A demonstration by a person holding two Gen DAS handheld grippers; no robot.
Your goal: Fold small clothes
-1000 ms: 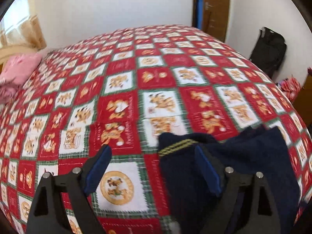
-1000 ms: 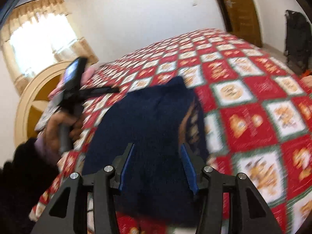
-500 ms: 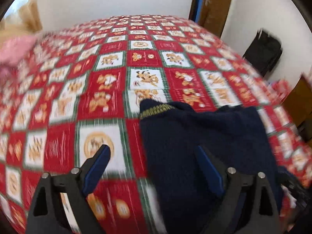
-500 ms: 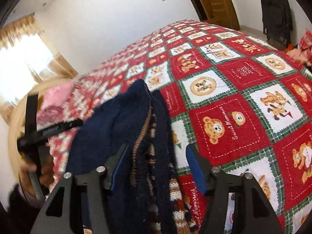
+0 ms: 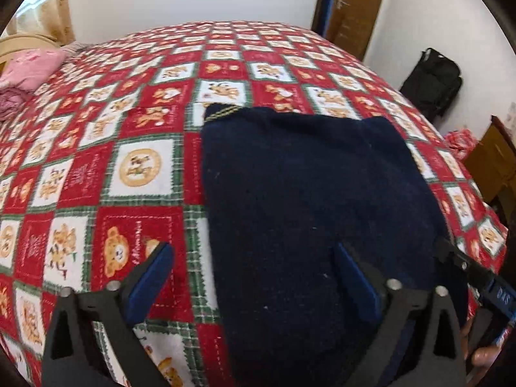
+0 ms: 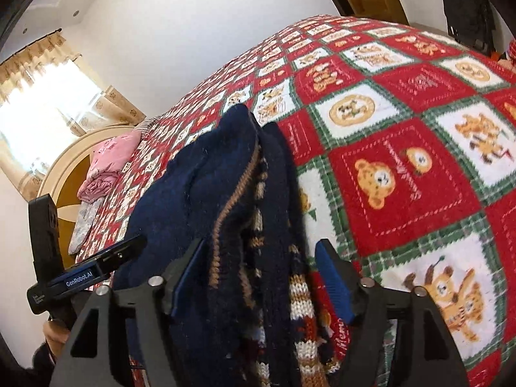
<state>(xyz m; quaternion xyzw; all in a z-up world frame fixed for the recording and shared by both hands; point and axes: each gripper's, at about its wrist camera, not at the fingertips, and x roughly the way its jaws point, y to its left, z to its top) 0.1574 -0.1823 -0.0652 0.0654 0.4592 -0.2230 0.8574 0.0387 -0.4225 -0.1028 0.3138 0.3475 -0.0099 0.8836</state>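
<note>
Left wrist view, one navy sweater on one bedspread, left tongs and right tongs opening, unclamped.

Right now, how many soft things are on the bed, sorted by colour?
Dark blue: 1, the sweater, lying on the bedspread.
Pink: 1, the folded cloth near the headboard.
Darker pink or mauve: 1, a bundle under the pink one.
Pale grey: 1, a cloth beside them; its kind is unclear.
Total: 4
</note>
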